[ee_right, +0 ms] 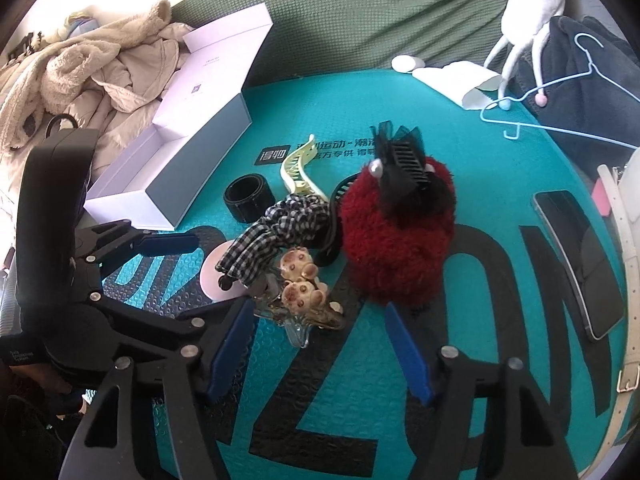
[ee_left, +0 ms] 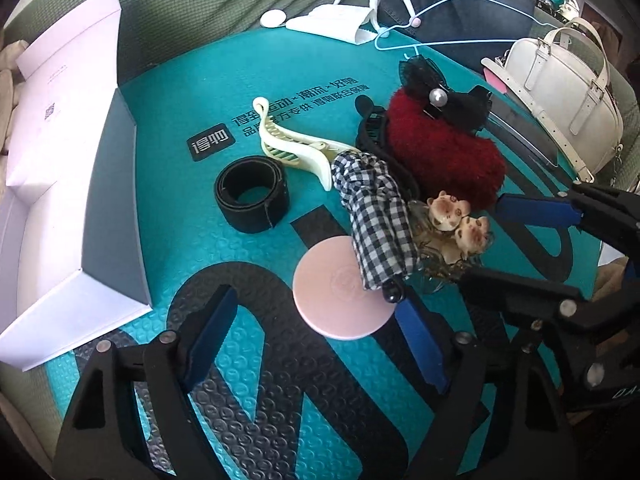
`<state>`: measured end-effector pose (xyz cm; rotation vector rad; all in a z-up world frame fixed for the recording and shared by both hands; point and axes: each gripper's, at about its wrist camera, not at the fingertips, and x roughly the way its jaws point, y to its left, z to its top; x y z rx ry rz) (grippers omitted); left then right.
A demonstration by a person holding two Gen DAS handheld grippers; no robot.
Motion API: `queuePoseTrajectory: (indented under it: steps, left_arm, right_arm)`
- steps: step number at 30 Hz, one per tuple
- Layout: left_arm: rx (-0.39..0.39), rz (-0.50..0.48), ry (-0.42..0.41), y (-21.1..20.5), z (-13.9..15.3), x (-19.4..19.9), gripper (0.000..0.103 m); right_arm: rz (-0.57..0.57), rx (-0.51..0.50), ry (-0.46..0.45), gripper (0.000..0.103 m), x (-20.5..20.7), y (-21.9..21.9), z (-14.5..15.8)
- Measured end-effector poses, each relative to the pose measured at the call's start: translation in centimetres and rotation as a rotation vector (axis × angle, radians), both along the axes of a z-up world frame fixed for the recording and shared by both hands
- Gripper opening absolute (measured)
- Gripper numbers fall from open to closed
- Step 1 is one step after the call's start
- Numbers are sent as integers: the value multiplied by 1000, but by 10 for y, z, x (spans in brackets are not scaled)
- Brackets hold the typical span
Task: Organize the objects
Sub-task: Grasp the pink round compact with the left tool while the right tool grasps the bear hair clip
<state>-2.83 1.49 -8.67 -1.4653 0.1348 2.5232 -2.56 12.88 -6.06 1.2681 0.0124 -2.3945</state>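
left gripper [ee_left: 320, 344]: spread, nothing pinched; pink disc [ee_left: 342, 288] between its fingers.
right gripper [ee_right: 320, 344]: spread, empty; bear clip [ee_right: 300, 284] just ahead on teal mat [ee_right: 500, 152].
left view only: white handbag [ee_left: 560, 92].
right view only: beige clothes heap [ee_right: 80, 72] (phone [ee_right: 580, 256] shown whole too).

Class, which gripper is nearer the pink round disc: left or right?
Left. The left gripper has its fingers either side of the pink round disc; the right gripper sits beyond the bear hair clip.
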Motion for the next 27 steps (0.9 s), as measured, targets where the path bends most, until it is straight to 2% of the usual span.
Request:
queuePoseTrajectory:
  steps: [5,7,9,17,27]
  left_arm:
    - [24,-13,5,-2,-3,-4,65]
    - [32,-25,12,-3,-3,-4,56]
    - [34,-39,17,-2,-2,-4,50]
    - [61,-40,-6,-8,0,1,49]
    - [57,-57,-41,-31,2,26,49]
  right_arm:
    - [19,-12,-19,64,-5,-6,-6]
    - [21,-32,-40,57,-8,-7,-11]
    - [21,-37,-48,55,-10,-8,-14]
    - [22,-13,-34,55,-6,-13,-12]
    - [-24,-32,-40,55,16,-24,-11]
